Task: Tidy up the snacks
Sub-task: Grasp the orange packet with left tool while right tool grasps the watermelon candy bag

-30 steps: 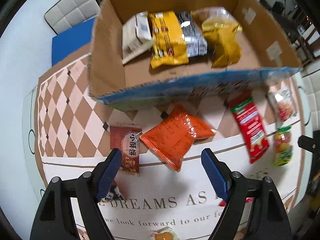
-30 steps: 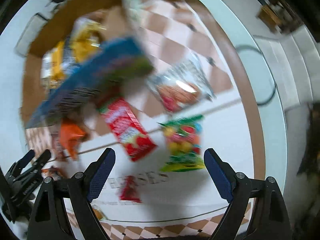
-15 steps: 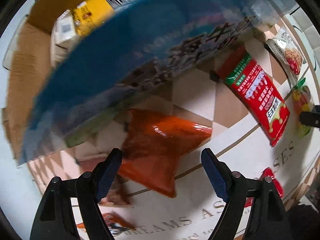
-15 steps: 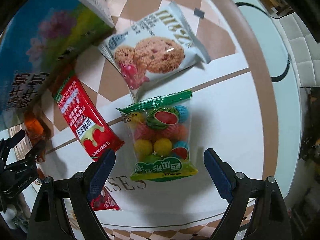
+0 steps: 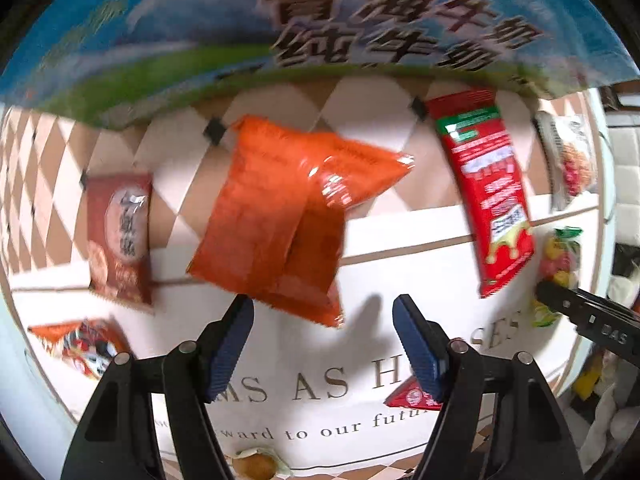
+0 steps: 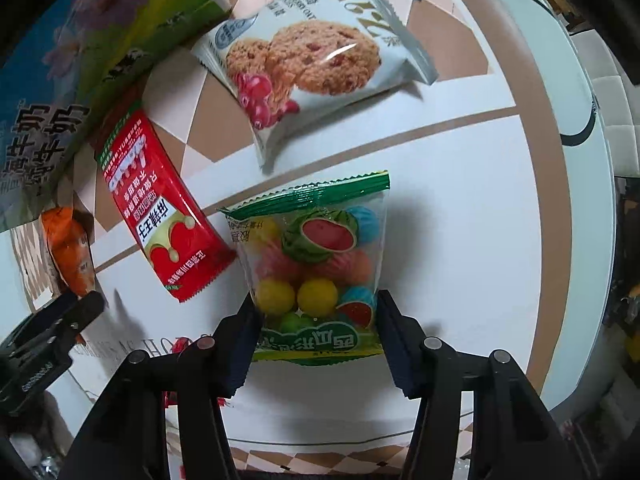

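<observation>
Nearest us on the right, our right gripper (image 6: 318, 330) is closing on the bag of round fruit candies (image 6: 316, 268); the bag's near end sits between the jaws, whose pads meet its side edges, though we cannot tell how firmly they press. If they catch only the slick film, we judge the bag could slide out on lifting.

Our left gripper (image 5: 322, 334) is also closing, jaws apart and nothing between them, just short of the orange snack packet (image 5: 288, 216) on the table (image 5: 400, 264). Closing this early could nip only its near corner or miss it.

Farther on lie the red stick packet (image 6: 158, 212) and the cookie packet (image 6: 316, 60). Beyond them the printed milk carton box (image 5: 312, 20) stands close, and a raised bag might clip its wall.
</observation>
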Available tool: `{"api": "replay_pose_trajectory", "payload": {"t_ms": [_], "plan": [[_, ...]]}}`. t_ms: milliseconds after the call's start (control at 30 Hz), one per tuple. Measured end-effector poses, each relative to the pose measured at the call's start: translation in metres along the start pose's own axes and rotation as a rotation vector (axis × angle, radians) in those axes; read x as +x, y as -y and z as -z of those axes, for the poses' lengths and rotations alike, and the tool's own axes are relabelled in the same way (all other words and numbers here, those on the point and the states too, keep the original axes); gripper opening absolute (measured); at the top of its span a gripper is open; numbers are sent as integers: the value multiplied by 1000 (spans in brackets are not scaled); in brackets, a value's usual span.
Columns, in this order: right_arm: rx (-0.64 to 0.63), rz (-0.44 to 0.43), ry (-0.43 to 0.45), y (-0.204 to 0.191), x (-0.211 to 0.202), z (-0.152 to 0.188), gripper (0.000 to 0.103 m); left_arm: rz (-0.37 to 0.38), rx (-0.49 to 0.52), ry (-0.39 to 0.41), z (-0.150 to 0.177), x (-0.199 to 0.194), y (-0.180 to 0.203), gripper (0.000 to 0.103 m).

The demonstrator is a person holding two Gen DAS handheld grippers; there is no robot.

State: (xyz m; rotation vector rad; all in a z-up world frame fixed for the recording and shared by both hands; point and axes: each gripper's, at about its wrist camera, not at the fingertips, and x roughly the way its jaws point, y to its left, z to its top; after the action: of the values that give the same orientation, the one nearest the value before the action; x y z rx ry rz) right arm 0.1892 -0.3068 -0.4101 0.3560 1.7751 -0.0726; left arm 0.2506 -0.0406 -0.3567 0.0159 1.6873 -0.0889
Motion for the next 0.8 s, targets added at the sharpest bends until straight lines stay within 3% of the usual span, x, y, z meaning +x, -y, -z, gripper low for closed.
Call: {"api": "replay_pose_trajectory", "payload": {"t_ms": [100, 167, 233, 433, 567, 700, 800], "plan": [[13, -17, -9, 2, 0, 5, 59, -40, 5, 99, 5, -27, 2, 71], [14, -25, -17, 5, 0, 5, 60, -81, 57, 182, 4, -46, 6, 71], [11, -26, -21, 4, 2, 1, 62, -127, 105, 217, -6, -53, 10, 71], [-16, -2, -27, -6, 6, -12, 68, -104, 164, 119, -50, -30, 18, 71], [-18, 5, -30, -21, 14, -17, 70, -116, 192, 54, -54, -9, 24, 71], [-15, 11, -33, -34, 14, -23, 70, -125, 172, 62, -62, -1, 23, 70], [-27, 21, -23, -34, 12, -25, 67, -101, 127, 70, -64, -3, 12, 57]]}}
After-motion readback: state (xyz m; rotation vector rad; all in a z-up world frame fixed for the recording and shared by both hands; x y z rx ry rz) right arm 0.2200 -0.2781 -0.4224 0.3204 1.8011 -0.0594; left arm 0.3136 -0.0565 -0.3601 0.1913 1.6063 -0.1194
